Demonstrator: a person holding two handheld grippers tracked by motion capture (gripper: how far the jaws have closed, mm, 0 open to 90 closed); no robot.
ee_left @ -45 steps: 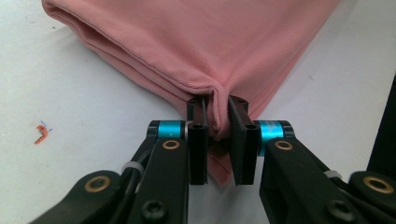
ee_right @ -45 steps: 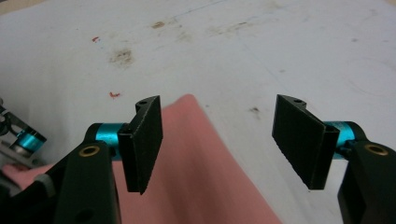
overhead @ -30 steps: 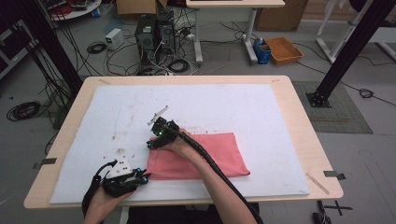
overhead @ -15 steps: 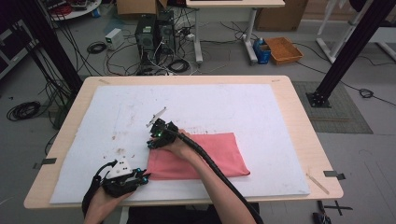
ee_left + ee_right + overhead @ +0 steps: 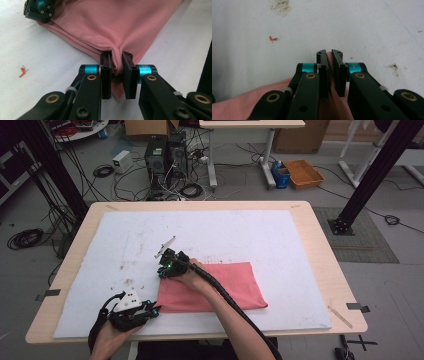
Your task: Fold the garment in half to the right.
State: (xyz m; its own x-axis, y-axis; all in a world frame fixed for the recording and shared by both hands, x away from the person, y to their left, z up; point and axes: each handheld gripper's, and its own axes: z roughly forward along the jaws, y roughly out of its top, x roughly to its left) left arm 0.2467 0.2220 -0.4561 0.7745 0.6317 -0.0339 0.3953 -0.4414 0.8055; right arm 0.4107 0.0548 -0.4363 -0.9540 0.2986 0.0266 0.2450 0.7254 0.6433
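In the high view, the person's right forearm reaches from the bottom edge toward 11 o'clock, crossing the pink cloth (image 5: 225, 282), with the right gripper (image 5: 165, 266) low over the cloth's far-left corner. The left hand (image 5: 107, 340) rests near the table's front edge, its left gripper (image 5: 152, 310) pointing toward 3 o'clock at the cloth's near-left corner.

The cloth is a folded knit fabric, finely ribbed, lying flat as a rough rectangle on the white padded mat (image 5: 250, 235); its long axis runs from 9 to 3 o'clock across the table. It lies on the near half of the mat, slightly right of centre. The mat is matte and speckled with brown stains.

In the left gripper view, the black jaws are clamped on a bunched corner of the cloth (image 5: 117, 27), the fabric puckering into folds between the pads. In the right gripper view, the jaws have just been closing and now pinch a thin edge of the cloth (image 5: 249, 102) between them, nearly together.
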